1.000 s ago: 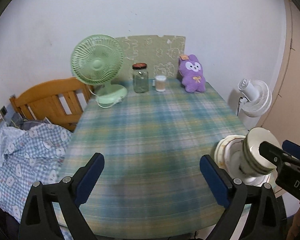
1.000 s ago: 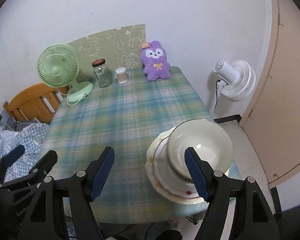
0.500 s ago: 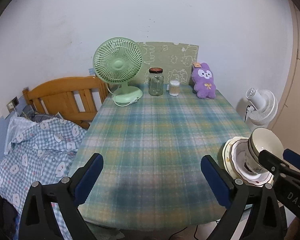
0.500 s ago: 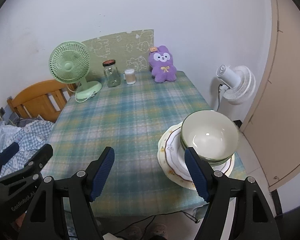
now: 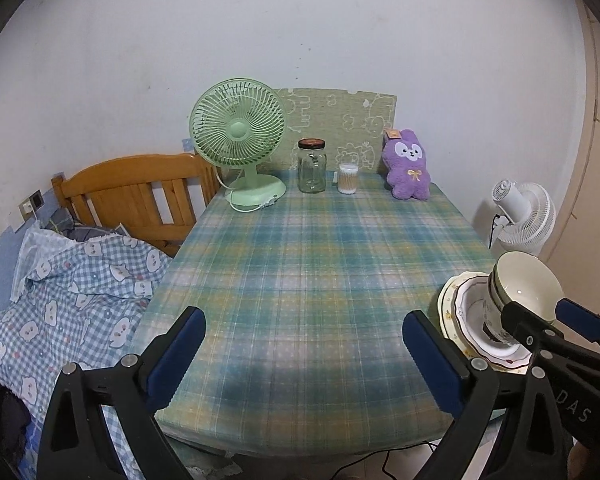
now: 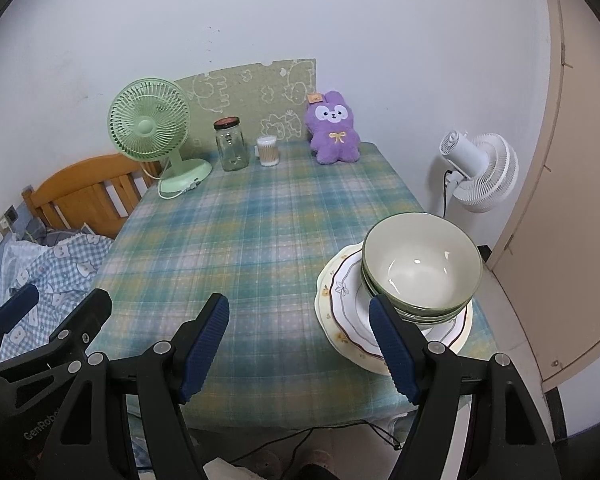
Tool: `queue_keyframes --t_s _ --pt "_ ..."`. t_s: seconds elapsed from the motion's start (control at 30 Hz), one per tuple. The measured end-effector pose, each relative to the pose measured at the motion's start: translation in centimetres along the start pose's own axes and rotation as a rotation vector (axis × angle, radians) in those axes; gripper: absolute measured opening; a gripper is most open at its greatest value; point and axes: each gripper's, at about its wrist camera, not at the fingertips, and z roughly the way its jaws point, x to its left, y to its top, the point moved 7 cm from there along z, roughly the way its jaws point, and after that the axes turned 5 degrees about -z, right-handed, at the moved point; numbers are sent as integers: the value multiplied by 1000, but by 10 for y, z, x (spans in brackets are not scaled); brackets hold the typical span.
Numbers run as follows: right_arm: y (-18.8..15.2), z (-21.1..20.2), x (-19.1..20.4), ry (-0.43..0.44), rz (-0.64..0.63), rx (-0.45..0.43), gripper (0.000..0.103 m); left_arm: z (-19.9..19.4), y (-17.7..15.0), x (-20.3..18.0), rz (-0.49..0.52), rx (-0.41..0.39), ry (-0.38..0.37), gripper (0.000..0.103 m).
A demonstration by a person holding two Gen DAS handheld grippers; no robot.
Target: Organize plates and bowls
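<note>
The stacked bowls (image 6: 422,270) sit nested on a pile of plates (image 6: 342,304) at the near right corner of the table (image 6: 260,240), around four o'clock in the right wrist view, close to the table's edge. In the left wrist view the same stack shows at about three o'clock, partly behind the other tool.

The right gripper (image 6: 300,344) hangs just short of the stack with its jaws wide apart and nothing between them; its right pad overlaps the plates in the picture, but whether it touches them cannot be told. The left gripper (image 5: 304,356) is also spread wide and empty, over bare checked cloth at six o'clock.

Further out, at twelve o'clock, stand a green fan (image 6: 150,128), a glass jar (image 6: 231,146), a small container (image 6: 268,151) and a purple plush toy (image 6: 334,134). A white fan (image 6: 480,172) stands off the table at two o'clock.

The likely risk is the edge: a nudge from a pad could slide the plates outward, or tip the tall bowl stack off them. The smooth glaze may also slip in a shallow pinch.
</note>
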Motion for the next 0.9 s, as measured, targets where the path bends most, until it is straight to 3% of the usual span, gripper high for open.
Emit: queue_keyframes --t_s 0.9 --pt "3 0 5 4 -8 -12 75 2 2 5 -15 -1 15 102"
